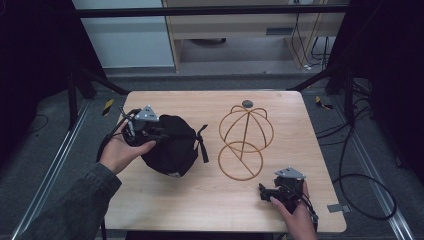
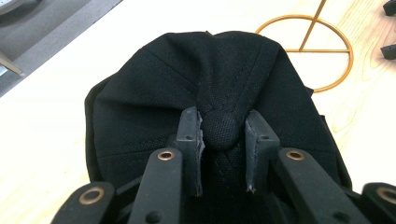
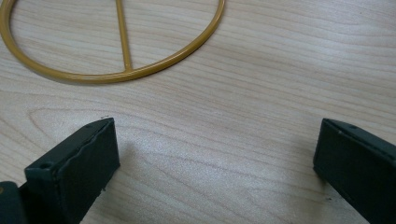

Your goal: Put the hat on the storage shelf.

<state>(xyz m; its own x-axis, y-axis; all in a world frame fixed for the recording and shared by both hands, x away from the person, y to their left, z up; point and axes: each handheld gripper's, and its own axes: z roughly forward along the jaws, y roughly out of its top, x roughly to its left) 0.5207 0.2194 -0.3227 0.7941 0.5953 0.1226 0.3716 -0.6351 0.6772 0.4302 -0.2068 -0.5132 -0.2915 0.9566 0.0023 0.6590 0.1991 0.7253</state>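
While the black cap (image 1: 172, 145) sits at the table's (image 1: 210, 200) left, the left gripper (image 2: 223, 135) is clamped on its crown button; next, carry it onto the wire hat stand (image 1: 246, 140). Right gripper (image 3: 215, 158) rests, jaws apart.

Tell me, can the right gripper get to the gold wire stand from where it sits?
Probably yes. The right gripper rests open on the table, and bare wood lies between it and the stand. The cap sits off to the left.
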